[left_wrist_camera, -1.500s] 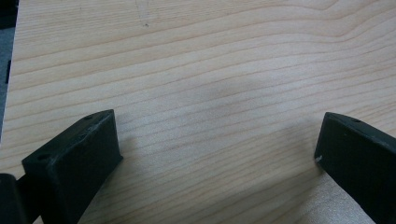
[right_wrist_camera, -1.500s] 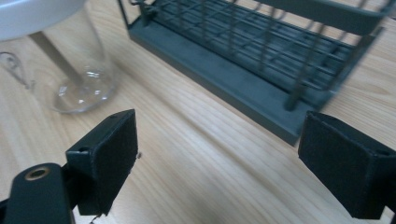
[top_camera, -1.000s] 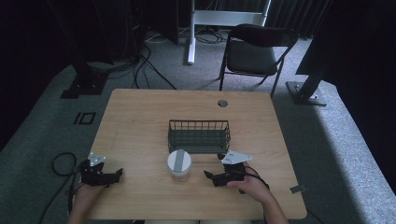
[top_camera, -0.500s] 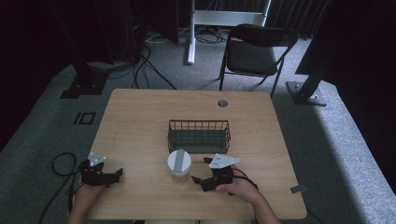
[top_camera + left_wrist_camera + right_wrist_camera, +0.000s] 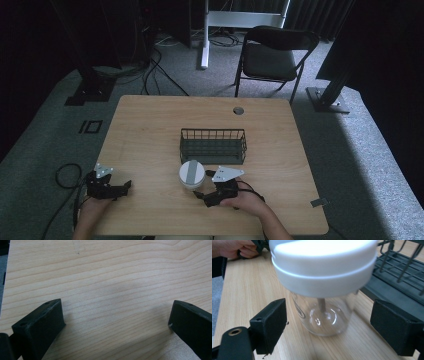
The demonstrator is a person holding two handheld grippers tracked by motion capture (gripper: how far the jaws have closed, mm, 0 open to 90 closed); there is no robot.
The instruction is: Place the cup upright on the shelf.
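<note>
No legible text, labels, brands, numbers or signs in any view. White lid of the jar: plain, no print; from above the lid carries a grey stripe, no characters on it. Clear glass wall of the jar: a faint curved mark at its left, too blurred to read. Tabletop: bare wood grain. Wire basket: no tag visible.

Dim lab or studio: dark curtains, floor cables, stand bases, folding chair.
</note>
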